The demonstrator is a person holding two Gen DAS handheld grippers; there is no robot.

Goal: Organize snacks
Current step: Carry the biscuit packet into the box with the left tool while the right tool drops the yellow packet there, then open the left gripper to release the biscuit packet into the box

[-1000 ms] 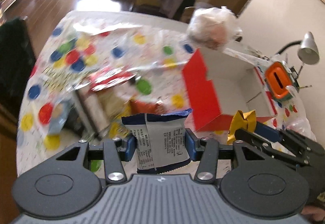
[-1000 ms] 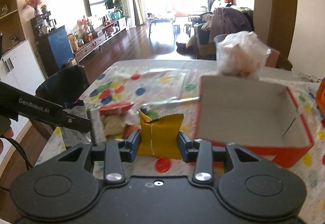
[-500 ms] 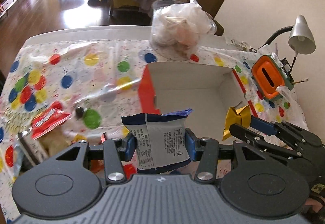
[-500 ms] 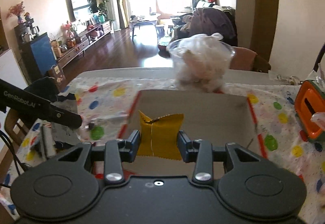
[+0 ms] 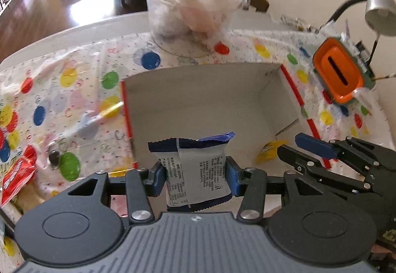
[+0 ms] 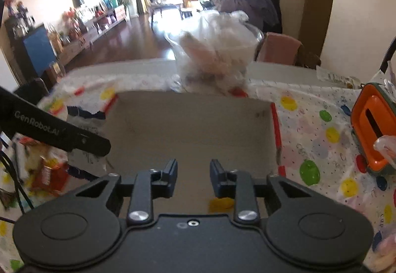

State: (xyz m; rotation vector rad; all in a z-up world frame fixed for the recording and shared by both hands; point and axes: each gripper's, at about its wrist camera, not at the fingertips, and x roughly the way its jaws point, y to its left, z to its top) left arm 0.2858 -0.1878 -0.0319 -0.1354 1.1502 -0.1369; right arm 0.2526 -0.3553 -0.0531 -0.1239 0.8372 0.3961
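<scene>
My left gripper (image 5: 195, 171) is shut on a blue and white snack packet (image 5: 198, 169), held upright over the near edge of the open red-edged cardboard box (image 5: 198, 97). My right gripper (image 6: 193, 178) is open and empty above the same box (image 6: 188, 119). A yellow snack packet (image 5: 268, 150) lies inside the box below the right gripper, and shows in the right wrist view (image 6: 221, 203) under the fingers. The right gripper also shows at the right of the left wrist view (image 5: 304, 149).
A clear tub of bagged items (image 5: 195, 8) stands behind the box. An orange holder (image 5: 339, 75) and a desk lamp (image 5: 378, 11) are at the right. More snack packets (image 5: 17, 174) lie at the left on the dotted tablecloth (image 5: 74, 80).
Both grippers moved right over the box. My right gripper opened and the yellow packet dropped into the box. My left gripper still holds the blue and white packet.
</scene>
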